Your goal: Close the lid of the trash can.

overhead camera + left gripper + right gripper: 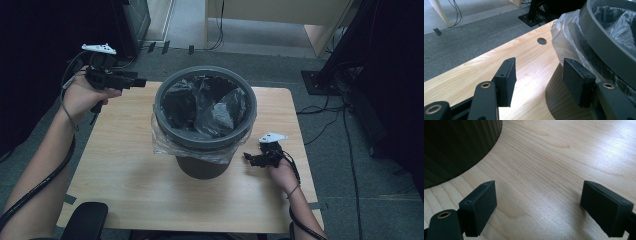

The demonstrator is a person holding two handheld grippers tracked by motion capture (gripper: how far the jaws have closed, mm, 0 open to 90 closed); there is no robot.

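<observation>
High view: lined bin (205, 120) between parted, empty left gripper (137, 81) and right gripper (248, 158).

The right gripper (539, 208) holds its 2 black jaws wide apart over the pale wood bench (564, 157), a dark ribbed bin (456, 147) beside them.

bin (205, 120) mid-table (115, 170), bag (210, 107) inside; grippers either side

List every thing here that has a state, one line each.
bin: upright on the table, uncovered.
clear bag: lining the bin, edge folded over the rim.
left gripper: open, empty, beside the bin.
right gripper: open, empty, low by the bin's base.
</observation>
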